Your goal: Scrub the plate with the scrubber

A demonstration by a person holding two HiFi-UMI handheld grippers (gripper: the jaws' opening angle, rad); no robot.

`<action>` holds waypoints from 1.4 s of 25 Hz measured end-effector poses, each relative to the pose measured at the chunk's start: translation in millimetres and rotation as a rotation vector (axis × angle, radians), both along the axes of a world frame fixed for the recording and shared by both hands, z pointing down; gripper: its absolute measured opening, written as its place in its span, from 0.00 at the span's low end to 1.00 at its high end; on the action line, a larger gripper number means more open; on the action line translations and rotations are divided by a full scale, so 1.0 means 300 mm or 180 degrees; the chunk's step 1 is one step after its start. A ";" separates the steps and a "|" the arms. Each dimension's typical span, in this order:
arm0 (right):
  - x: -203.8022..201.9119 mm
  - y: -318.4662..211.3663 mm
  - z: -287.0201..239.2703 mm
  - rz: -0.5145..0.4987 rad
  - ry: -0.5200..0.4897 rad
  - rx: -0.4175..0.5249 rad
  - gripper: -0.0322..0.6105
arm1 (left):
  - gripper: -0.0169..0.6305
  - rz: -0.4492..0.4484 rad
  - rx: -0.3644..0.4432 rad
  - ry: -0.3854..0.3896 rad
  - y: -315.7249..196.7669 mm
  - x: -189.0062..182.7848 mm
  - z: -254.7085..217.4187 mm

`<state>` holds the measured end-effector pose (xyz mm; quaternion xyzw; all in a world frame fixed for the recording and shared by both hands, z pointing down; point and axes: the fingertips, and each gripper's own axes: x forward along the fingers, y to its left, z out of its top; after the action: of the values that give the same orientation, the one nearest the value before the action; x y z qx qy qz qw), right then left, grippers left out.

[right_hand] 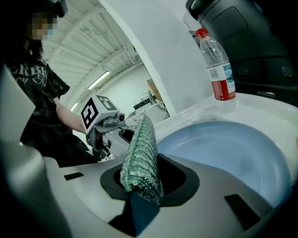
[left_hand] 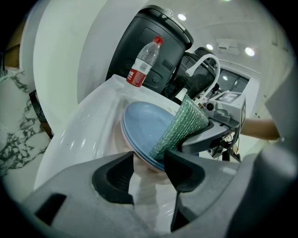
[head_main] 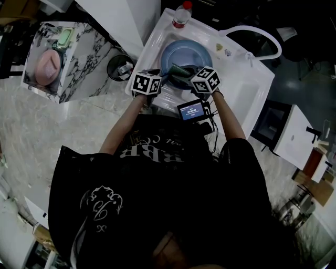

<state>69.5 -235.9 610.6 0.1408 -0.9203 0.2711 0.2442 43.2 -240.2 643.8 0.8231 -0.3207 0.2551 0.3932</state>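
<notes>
A blue plate (head_main: 184, 52) stands tilted in the white sink (head_main: 157, 37), with a pink rim under it. My left gripper (left_hand: 149, 169) is shut on the plate's (left_hand: 145, 124) near edge; the rim runs between its jaws. My right gripper (right_hand: 142, 186) is shut on a green glittery mesh scrubber (right_hand: 139, 155). The scrubber (left_hand: 180, 126) rests against the blue plate's face near its right side. From above, the left gripper (head_main: 160, 80) and the right gripper (head_main: 186, 74) meet over the plate's near edge, the scrubber (head_main: 181, 70) between them.
A clear bottle with a red cap (head_main: 181, 14) stands on the sink's far rim. A white faucet (head_main: 252, 31) arches at the right. A black bin (head_main: 119, 67) and a marble counter (head_main: 79, 68) stand to the left of the sink.
</notes>
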 end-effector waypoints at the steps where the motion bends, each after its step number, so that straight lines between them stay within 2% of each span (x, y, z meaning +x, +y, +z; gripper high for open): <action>1: 0.003 -0.001 -0.001 0.0042 -0.0034 -0.0046 0.19 | 0.36 0.0000 -0.0001 0.0001 0.000 0.000 0.000; 3: 0.013 -0.009 -0.005 0.0066 -0.0035 0.0010 0.19 | 0.35 -0.0005 -0.0008 0.0004 -0.001 0.001 0.000; 5: 0.039 -0.040 -0.015 0.0129 0.0028 0.0197 0.19 | 0.36 -0.0007 -0.0015 0.0007 -0.003 0.004 0.001; 8: 0.115 -0.135 -0.034 0.0410 0.0169 0.0517 0.19 | 0.35 -0.0008 -0.0014 0.0004 -0.005 0.004 0.002; 13: 0.279 -0.290 -0.049 0.0693 0.0659 0.1049 0.19 | 0.36 -0.0009 -0.0017 -0.0002 -0.003 0.003 0.002; 18: 0.386 -0.402 -0.056 0.0811 0.0923 0.1308 0.19 | 0.36 -0.0012 -0.0013 -0.0004 -0.005 0.004 0.001; 25: 0.456 -0.432 -0.032 0.1051 0.0936 0.1297 0.19 | 0.36 -0.0016 -0.0009 -0.0015 -0.002 0.001 0.009; 35: 0.428 -0.306 0.013 0.0838 0.1115 0.1212 0.19 | 0.35 -0.0028 0.0019 -0.0019 -0.001 -0.002 0.008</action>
<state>197.8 -327.7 614.4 0.3471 -0.8723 0.0943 0.3312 42.6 -240.5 646.1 0.8221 -0.3262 0.2549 0.3909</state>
